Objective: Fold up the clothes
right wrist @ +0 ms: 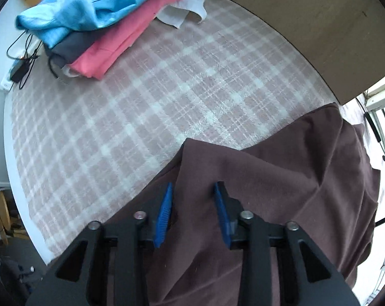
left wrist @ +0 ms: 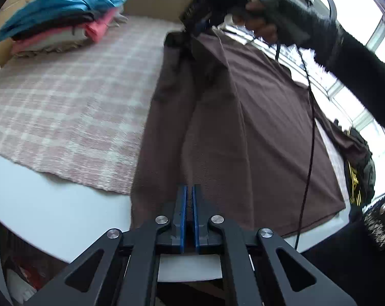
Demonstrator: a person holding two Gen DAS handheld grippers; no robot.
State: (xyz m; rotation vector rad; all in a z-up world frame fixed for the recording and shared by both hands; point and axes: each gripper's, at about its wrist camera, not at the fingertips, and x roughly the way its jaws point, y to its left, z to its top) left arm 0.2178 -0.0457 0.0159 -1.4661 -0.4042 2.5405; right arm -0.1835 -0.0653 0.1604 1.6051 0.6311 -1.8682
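Left gripper [left wrist: 190,191] pressed together over the near hem, right gripper [right wrist: 192,191] apart astride a raised fold, I am mid-fold on the brown garment [left wrist: 218,117] lying on the checked blanket [left wrist: 64,89]; next, pinch that fold.

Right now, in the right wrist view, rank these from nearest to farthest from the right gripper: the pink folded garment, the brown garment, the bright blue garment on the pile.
1. brown garment: directly under and between the fingers of the right gripper.
2. pink folded garment: upper left, across the plaid blanket.
3. bright blue garment: top of the pile, farthest, upper left.
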